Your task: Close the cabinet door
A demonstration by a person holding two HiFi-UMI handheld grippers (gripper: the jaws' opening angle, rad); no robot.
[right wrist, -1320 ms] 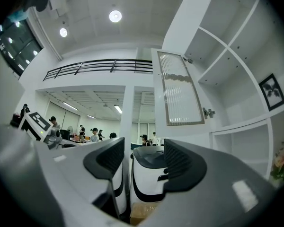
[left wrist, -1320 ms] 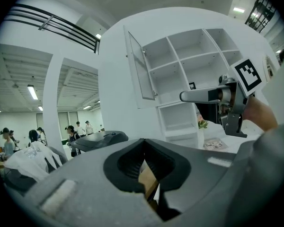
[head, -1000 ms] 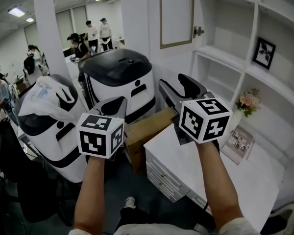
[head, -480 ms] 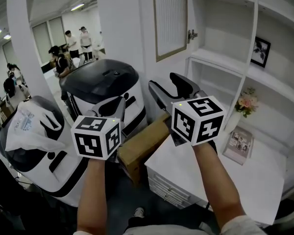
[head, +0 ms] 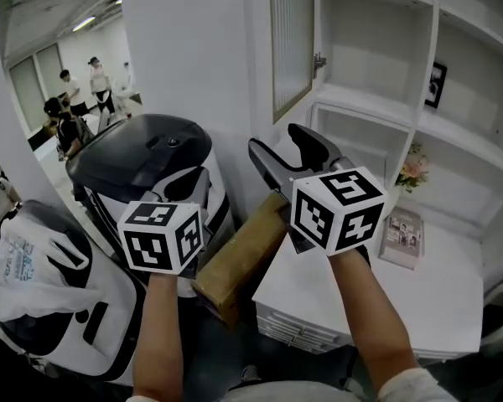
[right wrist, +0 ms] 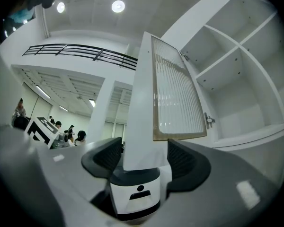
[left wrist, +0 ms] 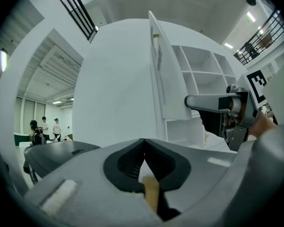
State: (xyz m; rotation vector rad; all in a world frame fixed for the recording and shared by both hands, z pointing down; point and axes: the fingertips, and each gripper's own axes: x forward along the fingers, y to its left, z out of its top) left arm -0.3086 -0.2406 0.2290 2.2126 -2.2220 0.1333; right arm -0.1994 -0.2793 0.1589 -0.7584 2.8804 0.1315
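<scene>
Right claw (right wrist: 143, 159): its jaws have just been opening and are now standing wide apart, holding nothing; the door is showing beyond the gap, not between the pads.
Left claw (left wrist: 144, 143): its jaws are meeting at the tips and gripping nothing.
Cabinet door (head: 292, 44): it is hanging open, swung out from the cabinet (head: 377, 48) above the bench (head: 377, 296). It is up and ahead of both claws, and neither is touching it.
Next move, as I am judging it: pressing the right claw against the door's outer face to swing it shut.
First risk: with jaws this wide, one finger may be hooking the door's edge instead of pressing flat, so the door would be twisting or swinging wider.
Second risk: pressing on the ribbed panel (right wrist: 177, 93) rather than the white frame may be straining the pane.
Third risk: pushing too fast may be slamming the door, so it would be bouncing open again.
</scene>
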